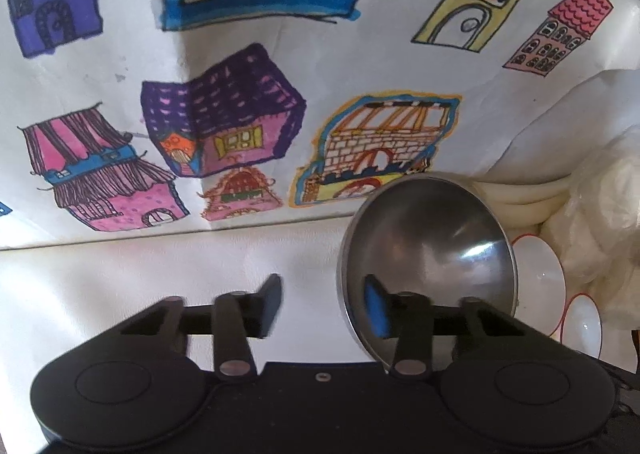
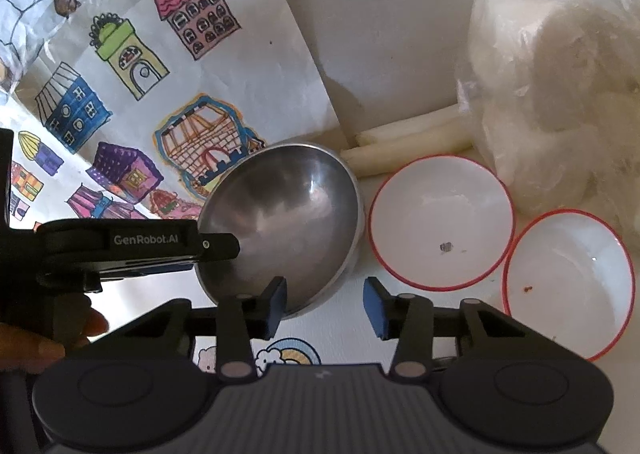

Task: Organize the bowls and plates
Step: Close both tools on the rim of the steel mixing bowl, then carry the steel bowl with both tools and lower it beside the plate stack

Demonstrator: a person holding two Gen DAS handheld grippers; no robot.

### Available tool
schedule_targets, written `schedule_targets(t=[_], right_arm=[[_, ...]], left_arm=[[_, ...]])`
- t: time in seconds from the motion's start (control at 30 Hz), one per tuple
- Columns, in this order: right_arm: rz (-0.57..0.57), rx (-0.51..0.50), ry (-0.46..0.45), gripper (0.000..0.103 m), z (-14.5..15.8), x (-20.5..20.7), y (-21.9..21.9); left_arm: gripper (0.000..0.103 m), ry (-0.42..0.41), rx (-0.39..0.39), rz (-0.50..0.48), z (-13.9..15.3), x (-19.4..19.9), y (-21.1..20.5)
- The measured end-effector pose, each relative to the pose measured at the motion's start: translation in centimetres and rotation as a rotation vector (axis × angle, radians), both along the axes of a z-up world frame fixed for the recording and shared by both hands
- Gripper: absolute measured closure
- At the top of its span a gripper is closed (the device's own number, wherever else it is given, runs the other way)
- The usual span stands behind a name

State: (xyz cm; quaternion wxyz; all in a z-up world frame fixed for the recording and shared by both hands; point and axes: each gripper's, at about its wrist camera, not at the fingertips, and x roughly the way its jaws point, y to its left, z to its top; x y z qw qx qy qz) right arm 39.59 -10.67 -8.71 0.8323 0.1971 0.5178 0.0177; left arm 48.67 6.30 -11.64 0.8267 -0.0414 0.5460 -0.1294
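Observation:
A steel bowl (image 1: pixel 428 250) (image 2: pixel 280 222) stands on the white table (image 1: pixel 120 274). My left gripper (image 1: pixel 324 308) straddles its left rim: the blue-padded finger is inside the bowl and the other finger stands outside, a gap away from the wall. My right gripper (image 2: pixel 325 308) straddles the bowl's near rim, one finger over the inside and one over the table, with neither pad touching. Two white bowls with red rims (image 2: pixel 440 222) (image 2: pixel 568 282) sit to the right of the steel bowl. They show small at the right edge of the left wrist view (image 1: pixel 536 266) (image 1: pixel 584 326).
A sheet of paper with coloured house drawings (image 1: pixel 240 114) (image 2: pixel 132 94) leans up behind the steel bowl. A clear bag of white lumps (image 2: pixel 552 94) and pale sticks (image 2: pixel 412 142) lie at the back right. A person's hand (image 2: pixel 32 342) holds the left gripper's body (image 2: pixel 120 250).

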Motion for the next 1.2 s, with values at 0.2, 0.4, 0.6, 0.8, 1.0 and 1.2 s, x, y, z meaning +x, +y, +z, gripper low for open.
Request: schedule_targets(t=[0.2,0.4,0.6,0.8,1.0,1.2], right_arm=[[-0.006,0.034,0.005,0.071,-0.5,0.3,-0.2],[0.011,0.056,0.007,0.075,-0.4,0.0,-0.8],[0.078,0.060,-0.017,0.076,0.9,-1.4,-0.5],[0.136,0.063,-0.049,0.076,2.5,-3.5,-0.7],[0.157,0.046,-0.090,0.076,5.0,-6.6,-2.7],[0.136,0.018,-0.104,0.076,7.0,-10.2,-6.9]], left_arm=[[0.086,0.013,-0.045,0.016,-0.5,-0.8,0.2],[0.093,0.020,-0.049,0.025,-0.3,-2.5,0.5],[0.092,0.005,-0.072,0.066,0.9,-5.2,2.1],[0.092,-0.034,-0.104,0.092,3.3,-8.2,3.0],[0.091,-0.054,-0.145,0.076,5.4,-11.4,1.2],[0.090,-0.044,-0.185,-0.002,6.2,-14.3,-2.5]])
